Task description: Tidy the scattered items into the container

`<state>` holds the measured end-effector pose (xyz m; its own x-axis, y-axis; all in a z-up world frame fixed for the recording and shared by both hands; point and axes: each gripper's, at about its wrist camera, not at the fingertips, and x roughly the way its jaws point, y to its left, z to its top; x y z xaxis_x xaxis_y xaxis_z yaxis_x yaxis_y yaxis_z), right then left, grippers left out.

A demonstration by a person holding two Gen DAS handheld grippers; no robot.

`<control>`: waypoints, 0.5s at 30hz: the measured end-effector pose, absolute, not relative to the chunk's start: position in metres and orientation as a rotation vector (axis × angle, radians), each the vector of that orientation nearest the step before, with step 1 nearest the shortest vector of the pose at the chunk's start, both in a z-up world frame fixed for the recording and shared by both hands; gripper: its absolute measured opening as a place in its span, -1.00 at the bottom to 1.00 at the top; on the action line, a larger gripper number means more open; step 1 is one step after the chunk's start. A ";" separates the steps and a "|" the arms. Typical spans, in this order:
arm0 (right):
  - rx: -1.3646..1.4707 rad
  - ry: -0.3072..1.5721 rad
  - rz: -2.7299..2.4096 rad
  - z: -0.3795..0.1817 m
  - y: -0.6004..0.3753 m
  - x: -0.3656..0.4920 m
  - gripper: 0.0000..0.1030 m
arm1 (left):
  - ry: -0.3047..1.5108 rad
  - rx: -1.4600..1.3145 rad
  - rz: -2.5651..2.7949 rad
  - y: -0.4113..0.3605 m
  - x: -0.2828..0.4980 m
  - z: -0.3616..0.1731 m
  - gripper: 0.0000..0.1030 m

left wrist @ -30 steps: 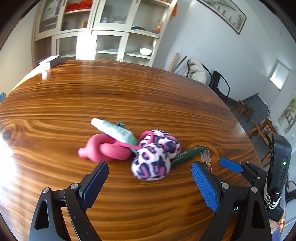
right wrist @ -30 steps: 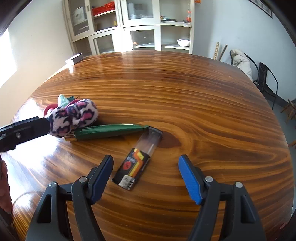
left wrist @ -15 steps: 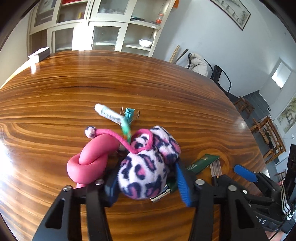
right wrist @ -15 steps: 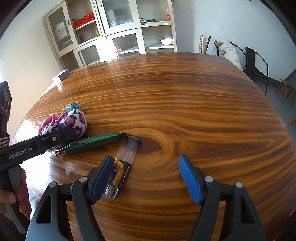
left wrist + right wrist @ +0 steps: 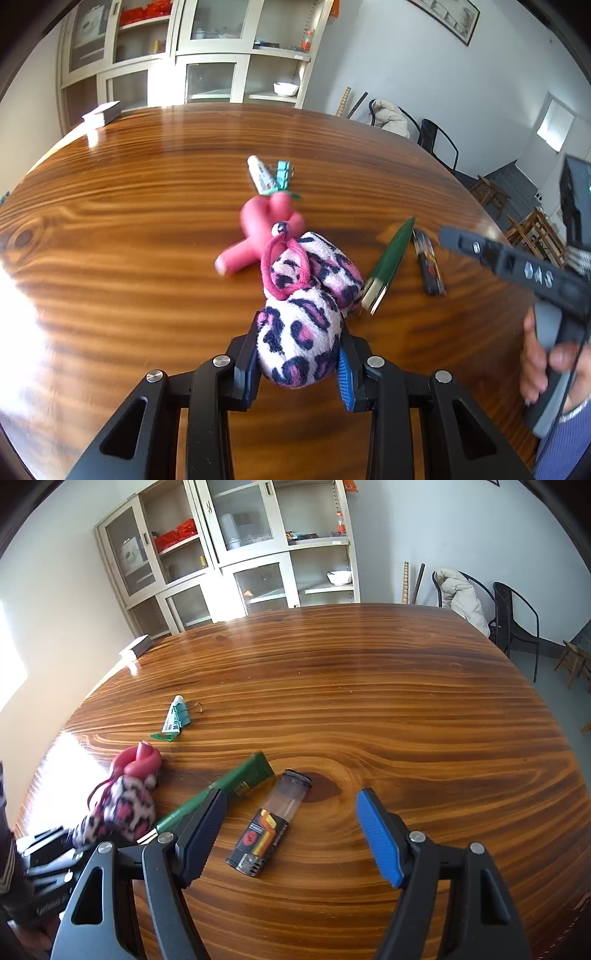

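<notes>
My left gripper (image 5: 299, 354) is shut on a pink, white and black leopard-print plush pouch (image 5: 303, 314) with a pink cord loop. A pink rubbery twisted toy (image 5: 258, 229) hangs on that cord, blurred, just beyond the pouch. Farther back lie a white and green tube (image 5: 262, 177) and a teal binder clip (image 5: 282, 175). A green pen-like case (image 5: 236, 782) and a clear lighter with an orange label (image 5: 273, 827) lie on the wooden table (image 5: 406, 709). My right gripper (image 5: 291, 834) stands open just above the lighter, with nothing between its fingers. The pouch (image 5: 118, 808) shows at its left.
A small white and dark box (image 5: 136, 646) sits at the table's far left corner. Glass-door cabinets (image 5: 240, 554) stand behind the table. Dark chairs (image 5: 517, 616) stand at the right. A person's hand (image 5: 546, 362) holds the right gripper's handle.
My left gripper has shut on the plush pouch and drawn it toward me. The pink toy came along on the cord, away from the tube and clip. My right gripper has rolled slightly.
</notes>
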<state>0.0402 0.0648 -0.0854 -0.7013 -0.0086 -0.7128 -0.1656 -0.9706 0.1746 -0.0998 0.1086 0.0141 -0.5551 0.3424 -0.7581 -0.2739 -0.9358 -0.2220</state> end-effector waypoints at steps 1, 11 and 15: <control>-1.173 0.346 2.801 -0.084 0.064 0.040 0.49 | -0.110 -1.244 2.507 0.104 -0.092 0.015 -0.32; -1.172 0.345 2.806 -0.082 0.060 0.040 0.49 | -0.140 -1.264 2.585 0.064 -0.053 0.015 -0.32; -1.169 0.363 2.822 -0.081 0.057 0.042 0.49 | -0.129 -1.265 2.615 0.051 -0.050 0.014 -0.32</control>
